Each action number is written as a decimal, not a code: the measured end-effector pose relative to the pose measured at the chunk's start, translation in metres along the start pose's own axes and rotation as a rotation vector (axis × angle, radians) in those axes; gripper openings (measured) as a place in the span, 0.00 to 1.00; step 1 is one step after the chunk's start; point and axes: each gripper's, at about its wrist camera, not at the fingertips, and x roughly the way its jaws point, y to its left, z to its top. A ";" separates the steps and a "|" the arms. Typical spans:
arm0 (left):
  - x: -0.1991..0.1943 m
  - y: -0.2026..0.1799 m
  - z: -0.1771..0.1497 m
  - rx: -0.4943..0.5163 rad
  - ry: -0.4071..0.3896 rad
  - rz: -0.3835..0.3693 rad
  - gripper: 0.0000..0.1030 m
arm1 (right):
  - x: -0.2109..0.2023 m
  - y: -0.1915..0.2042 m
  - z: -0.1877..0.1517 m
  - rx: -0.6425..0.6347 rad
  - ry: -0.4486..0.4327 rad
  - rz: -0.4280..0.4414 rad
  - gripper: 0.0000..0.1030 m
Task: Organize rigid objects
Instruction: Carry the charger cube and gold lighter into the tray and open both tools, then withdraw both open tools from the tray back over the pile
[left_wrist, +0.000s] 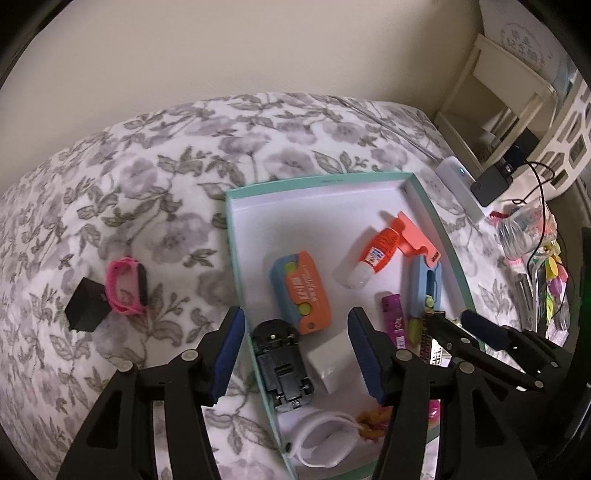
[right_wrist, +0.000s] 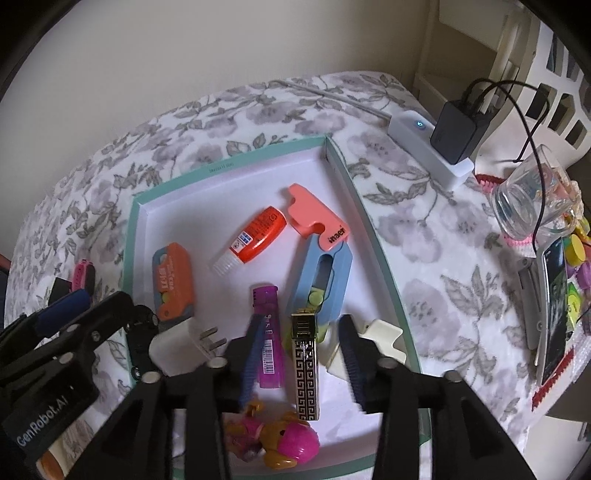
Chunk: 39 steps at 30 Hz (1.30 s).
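A teal-rimmed box lid (left_wrist: 332, 180) (right_wrist: 229, 162) on a floral bedspread holds an orange glue bottle (left_wrist: 373, 254) (right_wrist: 255, 234), an orange-and-blue toy cutter (left_wrist: 301, 291) (right_wrist: 173, 286), a blue-and-coral cutter (right_wrist: 323, 266), a purple tube (right_wrist: 267, 332), a black toy car (left_wrist: 282, 369), a white plug (left_wrist: 330, 360) (right_wrist: 181, 345), a gold patterned lighter (right_wrist: 306, 363) and a pink toy (right_wrist: 284, 439). My left gripper (left_wrist: 295, 350) is open over the lid's left rim, above the car. My right gripper (right_wrist: 301, 362) is open around the lighter, not touching it.
A pink watch (left_wrist: 127, 290) and a black cube (left_wrist: 86, 310) lie left of the lid. A white power strip with a black adapter (right_wrist: 454, 129), a glass jar (right_wrist: 528, 199), a phone (right_wrist: 554, 306) and coloured clutter sit at the right edge.
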 end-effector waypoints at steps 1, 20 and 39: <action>-0.002 0.004 0.000 -0.013 -0.002 0.003 0.58 | -0.002 0.000 0.000 0.000 -0.007 0.003 0.55; -0.028 0.096 -0.042 -0.305 -0.017 0.075 0.79 | -0.017 0.008 -0.007 0.003 -0.076 0.058 1.00; -0.056 0.169 -0.068 -0.494 -0.040 0.143 0.79 | -0.024 0.063 -0.009 -0.084 -0.137 0.153 1.00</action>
